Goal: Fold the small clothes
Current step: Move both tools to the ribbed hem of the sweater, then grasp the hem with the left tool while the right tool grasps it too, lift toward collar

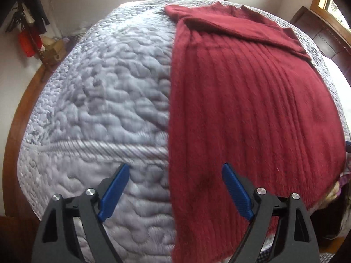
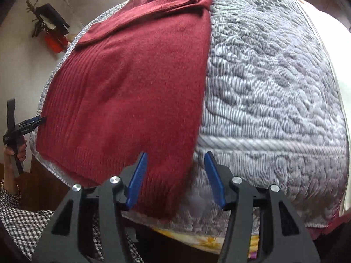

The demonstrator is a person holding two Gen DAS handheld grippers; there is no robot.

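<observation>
on a quilted grey bedspread (image 1: 105,100), red knit sweater (image 1: 252,109) lies sleeves-folded; left gripper (image 1: 175,188) and right gripper (image 2: 175,175), jaws spread and empty, flanking the hem at 6 o'clock, likely next pinching it to fold toward 12.

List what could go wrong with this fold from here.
1. The red sweater hem hangs past the quilt edge, so it may slide off.
2. The folded sleeve lies loose on top and may shift during the next fold.
3. The open left gripper and right gripper may pinch quilt too.

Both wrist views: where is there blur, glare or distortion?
Left wrist view: fisheye bulges the grey quilted bedspread; the dark red ribbed knit sweater is soft near its hem. Right wrist view: same bulge, overexposed white at the right edge.
</observation>
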